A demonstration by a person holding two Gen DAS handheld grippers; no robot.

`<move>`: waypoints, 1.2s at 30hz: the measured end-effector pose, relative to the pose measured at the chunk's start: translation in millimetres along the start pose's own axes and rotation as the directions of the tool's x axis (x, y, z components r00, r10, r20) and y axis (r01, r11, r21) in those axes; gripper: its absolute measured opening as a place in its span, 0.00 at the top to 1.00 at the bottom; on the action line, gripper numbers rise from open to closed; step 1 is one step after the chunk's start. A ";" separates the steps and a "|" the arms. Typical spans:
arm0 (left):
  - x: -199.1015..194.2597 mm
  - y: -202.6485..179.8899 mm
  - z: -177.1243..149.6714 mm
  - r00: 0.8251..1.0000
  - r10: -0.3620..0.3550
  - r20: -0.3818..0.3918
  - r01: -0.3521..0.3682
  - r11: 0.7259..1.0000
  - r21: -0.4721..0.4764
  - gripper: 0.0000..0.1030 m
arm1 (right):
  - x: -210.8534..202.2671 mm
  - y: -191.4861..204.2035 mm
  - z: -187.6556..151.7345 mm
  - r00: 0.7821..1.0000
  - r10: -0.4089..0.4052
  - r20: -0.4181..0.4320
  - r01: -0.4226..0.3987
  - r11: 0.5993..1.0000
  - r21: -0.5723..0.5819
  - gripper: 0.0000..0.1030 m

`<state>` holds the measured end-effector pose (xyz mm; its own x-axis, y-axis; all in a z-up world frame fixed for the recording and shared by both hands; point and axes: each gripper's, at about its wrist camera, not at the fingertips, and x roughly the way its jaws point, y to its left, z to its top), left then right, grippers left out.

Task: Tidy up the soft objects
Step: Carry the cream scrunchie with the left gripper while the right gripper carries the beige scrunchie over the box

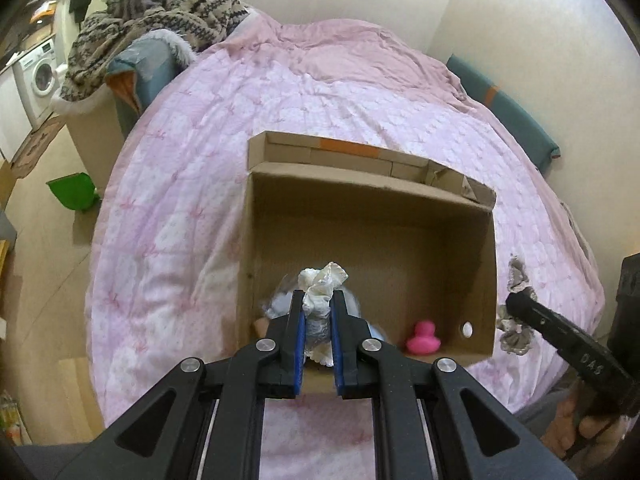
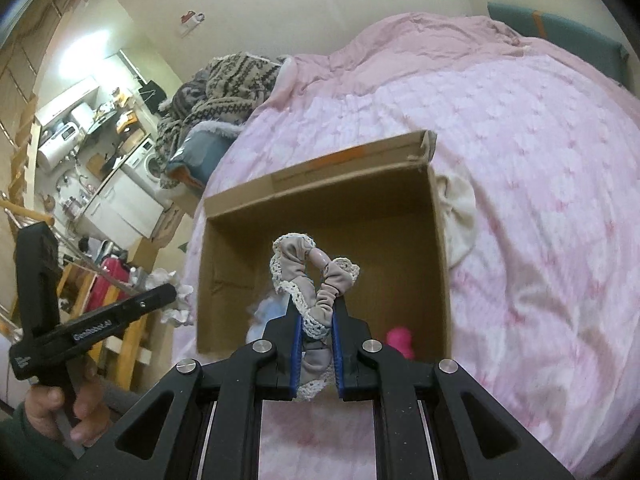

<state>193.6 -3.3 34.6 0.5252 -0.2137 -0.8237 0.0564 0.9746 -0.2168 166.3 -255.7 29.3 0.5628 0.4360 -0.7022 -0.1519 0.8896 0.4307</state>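
My left gripper (image 1: 318, 300) is shut on a white and grey scrunchie (image 1: 322, 280), held above the near left part of an open cardboard box (image 1: 368, 196). My right gripper (image 2: 316, 304) is shut on a beige scrunchie with white lace trim (image 2: 312, 272), held over the same box (image 2: 320, 196). In the left wrist view the right gripper (image 1: 516, 300) shows at the right edge with its beige scrunchie (image 1: 516, 328) hanging outside the box wall. Inside the box lie a pink rubber duck (image 1: 424, 338) and a pale blue soft item (image 1: 280, 304), partly hidden by the fingers.
The box stands on a bed with a pink quilt (image 1: 320, 96). A cream cloth (image 2: 460, 216) lies beside the box's right wall. Patterned knitwear (image 1: 160, 20) is heaped at the bed's far left. A green bin (image 1: 74, 192) stands on the floor. A person's hand (image 2: 60, 408) grips the left tool.
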 end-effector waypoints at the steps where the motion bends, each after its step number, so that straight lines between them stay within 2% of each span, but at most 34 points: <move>1: 3.5 -3.0 3.4 1.000 -0.010 -0.007 0.010 1.000 -0.001 0.90 | 2.7 -2.5 2.2 1.000 -0.005 0.004 0.005 1.000 0.003 0.87; 6: 22.6 -29.0 9.2 1.000 -0.017 -0.026 0.018 0.999 0.052 0.90 | 18.2 -22.0 4.8 0.999 -0.043 -0.008 0.044 0.998 0.055 0.87; 11: 49.8 -58.2 4.7 0.998 0.015 -0.065 -0.007 0.993 0.118 0.90 | 24.7 -30.1 2.9 0.997 -0.079 -0.021 0.080 0.995 0.055 0.87; 19: 79.0 -77.9 0.5 0.994 0.065 -0.091 -0.051 0.987 0.152 0.90 | 46.6 -41.5 -1.6 0.979 -0.173 -0.112 0.179 0.983 0.042 0.87; 25: 98.0 -83.3 -5.3 0.989 0.057 -0.136 -0.034 0.986 0.162 0.90 | 61.0 -48.7 -8.1 0.968 -0.164 -0.191 0.180 0.981 0.068 0.87; 36: 109.2 -88.3 -10.6 0.985 0.073 -0.158 -0.045 0.984 0.173 0.90 | 64.9 -49.6 -9.0 0.965 -0.160 -0.208 0.179 0.981 0.074 0.87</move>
<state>237.0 -113.4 -41.7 0.3873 -0.1504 -0.9096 0.1793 0.9801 -0.0857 203.1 -270.3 -42.8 0.3985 0.3066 -0.8644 0.0114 0.9408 0.3389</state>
